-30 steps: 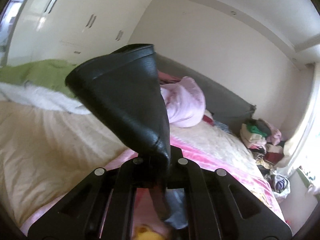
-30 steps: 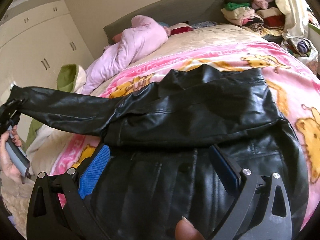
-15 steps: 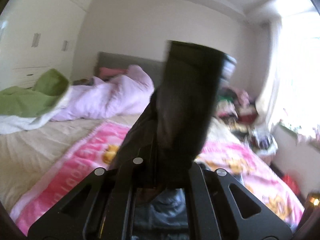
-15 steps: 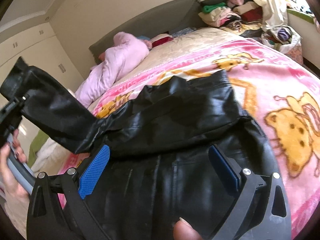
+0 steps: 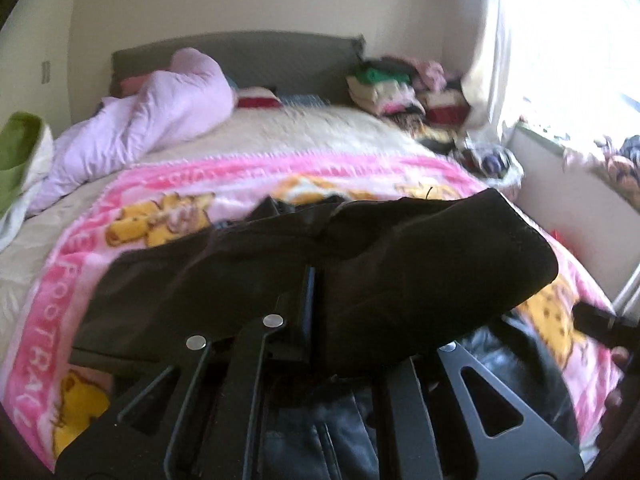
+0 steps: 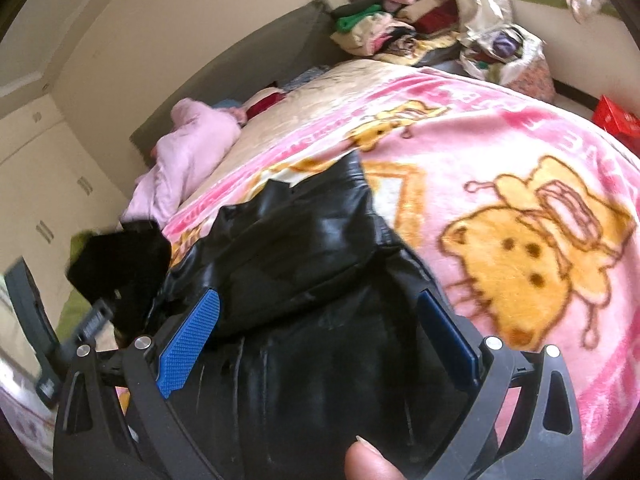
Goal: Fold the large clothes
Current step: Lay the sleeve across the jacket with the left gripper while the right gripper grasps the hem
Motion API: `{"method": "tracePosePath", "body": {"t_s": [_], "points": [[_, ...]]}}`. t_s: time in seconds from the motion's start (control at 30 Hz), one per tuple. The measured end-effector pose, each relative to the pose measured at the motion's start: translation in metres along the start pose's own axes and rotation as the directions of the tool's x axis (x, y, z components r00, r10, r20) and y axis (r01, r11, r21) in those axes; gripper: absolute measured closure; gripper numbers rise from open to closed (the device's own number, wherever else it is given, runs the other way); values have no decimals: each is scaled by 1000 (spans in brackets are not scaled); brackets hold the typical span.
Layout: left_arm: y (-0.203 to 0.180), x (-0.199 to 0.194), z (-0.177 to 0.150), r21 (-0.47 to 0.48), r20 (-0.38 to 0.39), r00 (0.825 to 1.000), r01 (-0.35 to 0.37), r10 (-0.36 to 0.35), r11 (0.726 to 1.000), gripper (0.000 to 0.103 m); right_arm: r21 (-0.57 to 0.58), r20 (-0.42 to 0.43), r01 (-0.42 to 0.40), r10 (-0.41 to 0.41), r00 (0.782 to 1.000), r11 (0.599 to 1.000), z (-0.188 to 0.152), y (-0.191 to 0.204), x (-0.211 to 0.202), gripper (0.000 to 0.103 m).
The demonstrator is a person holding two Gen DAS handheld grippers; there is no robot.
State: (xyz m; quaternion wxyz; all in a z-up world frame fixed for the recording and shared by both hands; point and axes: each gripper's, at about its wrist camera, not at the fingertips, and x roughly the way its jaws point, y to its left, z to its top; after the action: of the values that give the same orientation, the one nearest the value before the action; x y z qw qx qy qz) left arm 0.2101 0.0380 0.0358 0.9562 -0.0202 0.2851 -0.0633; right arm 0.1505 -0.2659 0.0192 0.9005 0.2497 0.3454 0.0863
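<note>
A black leather jacket (image 6: 312, 280) lies on a pink cartoon blanket (image 6: 520, 184) on the bed. My left gripper (image 5: 308, 304) is shut on the jacket's sleeve (image 5: 420, 264) and holds its cuff end over the jacket body (image 5: 180, 280). In the right wrist view the sleeve (image 6: 124, 264) and the left gripper (image 6: 96, 320) show at the left. My right gripper (image 6: 320, 332) is open, its blue pads (image 6: 192, 336) spread just above the jacket's lower part, holding nothing.
A lilac quilt (image 5: 160, 120) and a green cover (image 5: 16, 152) lie at the bed's left. Piles of folded clothes (image 5: 392, 92) sit by the grey headboard (image 5: 280, 56). A bag (image 6: 516, 60) and a red box (image 6: 616, 120) stand beside the bed at the right.
My left gripper has swung the sleeve from out at the left, up and across over the jacket body. My right gripper has stayed open over the jacket, shifting slightly.
</note>
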Motion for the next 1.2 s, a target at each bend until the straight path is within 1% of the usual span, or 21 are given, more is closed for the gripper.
{"method": "tracePosePath", "body": {"t_s": [0.13, 0.23, 0.3, 0.33, 0.37, 0.4, 0.43, 0.47, 0.53, 0.57, 0.63, 0.7, 0.77, 0.87, 0.93, 0.97, 1.0, 1.07, 1.1, 1.17, 1.2], "points": [[-9, 17, -15, 46, -81, 997, 20, -16, 999, 96, 52, -29, -12, 14, 999, 999, 4, -8, 8, 4], [-19, 31, -28, 74, -162, 987, 38, -26, 996, 83, 72, -83, -41, 47, 995, 997, 6, -4, 21, 4], [-25, 41, -40, 116, -227, 974, 39, -12, 992, 63, 102, -133, -81, 95, 987, 991, 4, -1, 31, 4], [-30, 43, -46, 140, -249, 969, 31, 5, 990, 58, 118, -175, -107, 127, 976, 987, 3, 2, 40, 4], [-34, 45, -51, 166, -270, 963, 25, 21, 986, 46, 133, -208, -126, 152, 966, 983, 2, 5, 49, 4], [-38, 45, -55, 191, -287, 957, 31, 26, 981, 23, 148, -241, -141, 174, 955, 979, 1, 8, 57, 4], [-42, 43, -59, 198, -304, 952, 51, 12, 979, 13, 159, -260, -156, 194, 946, 975, 1, 12, 63, 5], [-45, 38, -61, 197, -316, 949, 71, -5, 978, 9, 173, -282, -179, 223, 933, 968, 0, 16, 69, 6], [-49, 27, -64, 195, -320, 947, 104, -37, 975, 9, 204, -324, -219, 277, 905, 954, -3, 23, 82, 19], [-49, 22, -66, 195, -323, 945, 114, -46, 974, 9, 213, -336, -229, 291, 896, 950, -3, 26, 87, 24], [-46, 11, -70, 184, -320, 945, 127, -63, 975, 9, 224, -359, -230, 300, 884, 947, -3, 31, 94, 30], [-36, 0, -71, 145, -301, 950, 133, -84, 981, 9, 226, -374, -237, 309, 874, 945, -3, 35, 102, 34], [-22, -8, -67, 84, -270, 957, 132, -105, 988, 9, 232, -395, -231, 309, 865, 945, -4, 38, 113, 37], [5, -21, -54, -37, -187, 972, 141, -145, 989, 9, 250, -421, -224, 314, 851, 942, -7, 43, 128, 45], [23, -29, -45, -103, -117, 985, 113, -125, 988, 9, 248, -424, -229, 318, 848, 941, -9, 47, 134, 54], [31, -32, -42, -126, -92, 990, 96, -108, 987, 9, 241, -415, -239, 322, 851, 941, -9, 49, 134, 65], [41, -35, -39, -158, -60, 995, 63, -74, 985, 9, 228, -401, -246, 321, 858, 942, -8, 52, 134, 74], [59, -39, -34, -212, -16, 1000, 8, -12, 977, 9, 183, -364, -267, 318, 876, 946, -3, 59, 130, 80], [68, -41, -32, -242, -3, 1000, -15, 15, 970, 9, 157, -354, -281, 319, 879, 947, -1, 63, 127, 88], [89, -44, -29, -320, 19, 998, -53, 63, 946, 9, 61, -334, -302, 305, 892, 951, 7, 82, 120, 91], [98, -45, -29, -348, 25, 996, -68, 82, 935, 9, -22, -307, -304, 282, 909, 953, 14, 94, 112, 91]]}}
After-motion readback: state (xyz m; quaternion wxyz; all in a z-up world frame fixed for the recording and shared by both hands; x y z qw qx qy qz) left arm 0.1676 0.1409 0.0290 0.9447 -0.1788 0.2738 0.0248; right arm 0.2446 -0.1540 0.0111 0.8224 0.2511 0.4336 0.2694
